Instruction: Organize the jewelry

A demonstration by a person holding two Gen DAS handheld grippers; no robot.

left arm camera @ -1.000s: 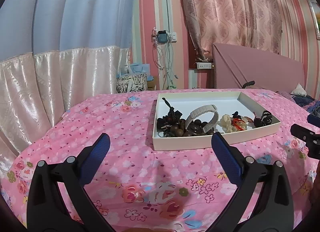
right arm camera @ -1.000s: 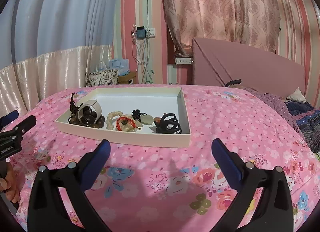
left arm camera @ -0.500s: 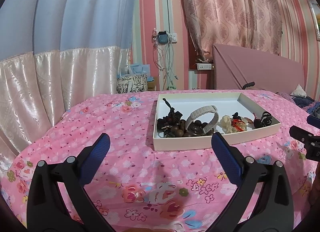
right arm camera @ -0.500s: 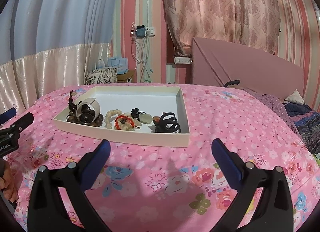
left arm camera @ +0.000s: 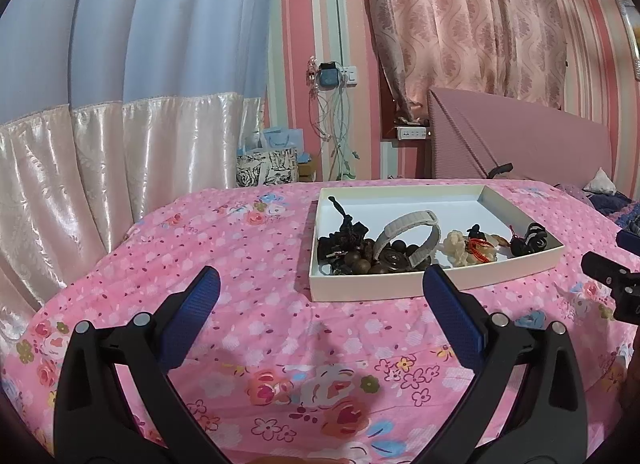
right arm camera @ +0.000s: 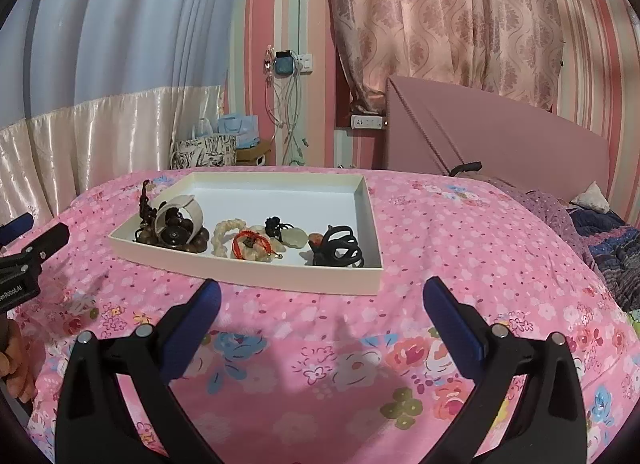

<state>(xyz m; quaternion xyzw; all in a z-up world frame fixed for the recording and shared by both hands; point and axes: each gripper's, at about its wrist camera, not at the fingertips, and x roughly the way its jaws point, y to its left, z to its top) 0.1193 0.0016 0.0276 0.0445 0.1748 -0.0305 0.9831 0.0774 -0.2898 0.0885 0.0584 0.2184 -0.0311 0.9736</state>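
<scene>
From the left wrist, one shallow white tray (left arm camera: 400, 291) lay on a pink floral bedspread (left arm camera: 248, 264), ahead and slightly right of the left gripper (left arm camera: 320, 292). Its two blue-padded fingers (left arm camera: 198, 304) stood spread wide over the cloth, gripping nothing. All the jewelry sat in the tray's near half: a heap of dark wooden beads (left arm camera: 352, 254) at the left, one pale grey band (left arm camera: 412, 234) arched over them, a cream bead bracelet (left arm camera: 460, 246) with a red cord (left arm camera: 478, 246) next, and one black claw clip (left arm camera: 530, 238) at the far right corner. The tray's far half was bare white. The tip of the right gripper (left arm camera: 608, 276) showed at the right edge, just outside the tray; its spread could not be told from here. Behind stood blue and cream curtains (left arm camera: 120, 104), a patterned bag (left arm camera: 266, 170) and a pink headboard (left arm camera: 520, 144)

From the right wrist, the same tray (right arm camera: 248, 272) lay ahead and left of centre. The right gripper (right arm camera: 320, 292) hung wide open above the bedspread (right arm camera: 460, 232), nothing between its fingers (right arm camera: 448, 312). The beads (right arm camera: 176, 238) and band (right arm camera: 188, 212) filled the tray's left end, the bracelet (right arm camera: 224, 234) and red cord (right arm camera: 250, 242) the middle, the clip (right arm camera: 340, 252) the right. The left gripper (right arm camera: 32, 252) reached in at the left edge, a hand (right arm camera: 18, 360) below it
</scene>
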